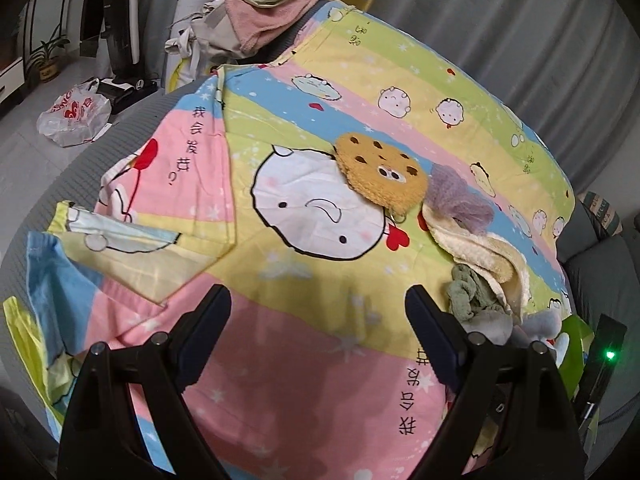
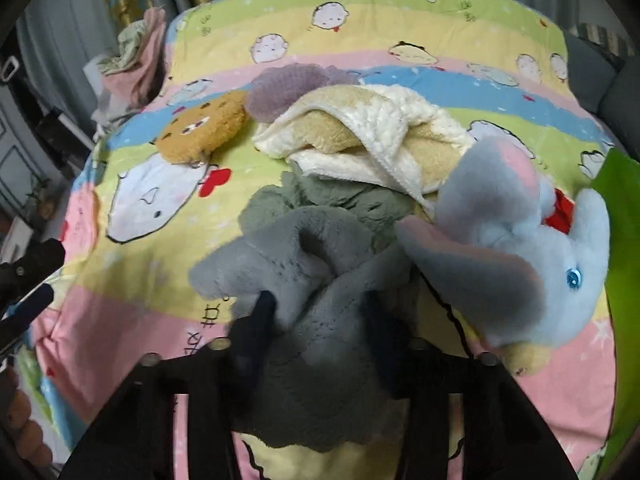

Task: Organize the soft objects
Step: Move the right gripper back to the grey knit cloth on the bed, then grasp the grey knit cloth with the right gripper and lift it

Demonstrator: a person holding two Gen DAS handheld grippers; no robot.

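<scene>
On a cartoon-print bed sheet (image 1: 304,320) lies a heap of soft things. It holds a cookie-shaped plush (image 1: 380,172) (image 2: 204,128), a purple mesh puff (image 1: 456,196) (image 2: 288,88), a cream towel (image 1: 480,252) (image 2: 360,132), a green cloth (image 1: 468,292) (image 2: 320,196) and a grey fleece cloth (image 2: 300,264). A blue elephant plush (image 2: 540,248) lies right of the heap. My right gripper (image 2: 318,308) has the grey fleece cloth bunched between its fingers. My left gripper (image 1: 318,300) stands open over bare sheet, left of the heap.
A pile of pink and pale clothes (image 1: 260,12) (image 2: 136,52) sits at the bed's far left corner. A plastic bag (image 1: 76,116) and a black upright appliance (image 1: 120,32) are on the floor to the left. A green sheet (image 2: 624,240) borders the right side.
</scene>
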